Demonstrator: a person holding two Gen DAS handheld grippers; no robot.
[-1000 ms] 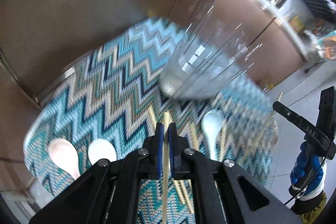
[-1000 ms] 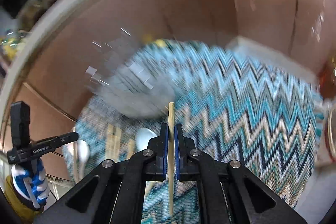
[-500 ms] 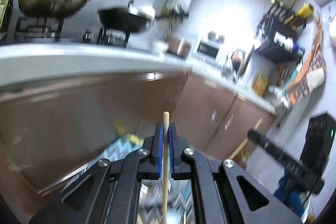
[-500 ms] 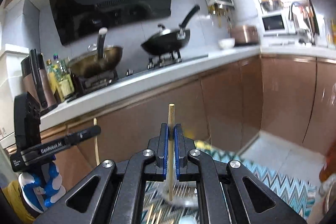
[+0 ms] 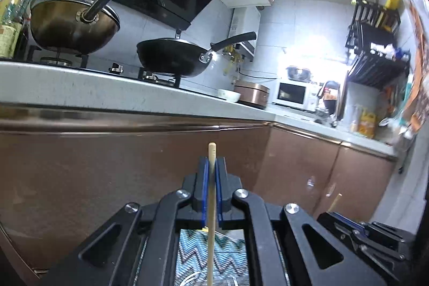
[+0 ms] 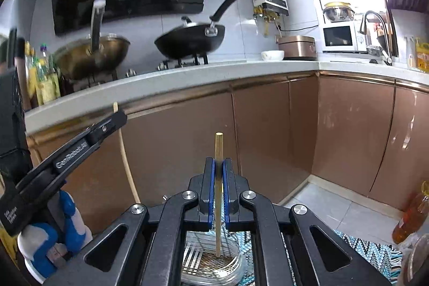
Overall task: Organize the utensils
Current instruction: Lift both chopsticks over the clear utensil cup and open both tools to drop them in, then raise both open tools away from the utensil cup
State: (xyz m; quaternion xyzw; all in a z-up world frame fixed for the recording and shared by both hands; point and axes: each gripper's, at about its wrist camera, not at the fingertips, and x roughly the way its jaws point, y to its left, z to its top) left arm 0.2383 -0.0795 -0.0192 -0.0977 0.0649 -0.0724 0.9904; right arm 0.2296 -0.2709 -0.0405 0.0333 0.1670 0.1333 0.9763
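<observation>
The left tongs (image 5: 211,178) are clamped on a slender pale wooden chopstick (image 5: 211,205), held upright between the blue-lined pads, its top end poking just above them and its shaft running down toward the bottom of the view. The right tongs (image 6: 219,178) grip a second light wooden chopstick (image 6: 218,195) the same way, upright, with its lower end hanging inside the mouth of a clear glass container (image 6: 236,259) that stands on a blue, white and brown zigzag-patterned cloth (image 6: 362,245) covering the tabletop. In the right wrist view the left tongs appear at the left, carried by a hand in a blue and white glove (image 6: 53,232), with their chopstick curving down below them. Behind both stand brown cabinet doors (image 6: 268,130) under a pale speckled kitchen worktop (image 6: 187,77) bearing a brass-coloured wok (image 6: 91,58) and a black wok (image 6: 190,40).
</observation>
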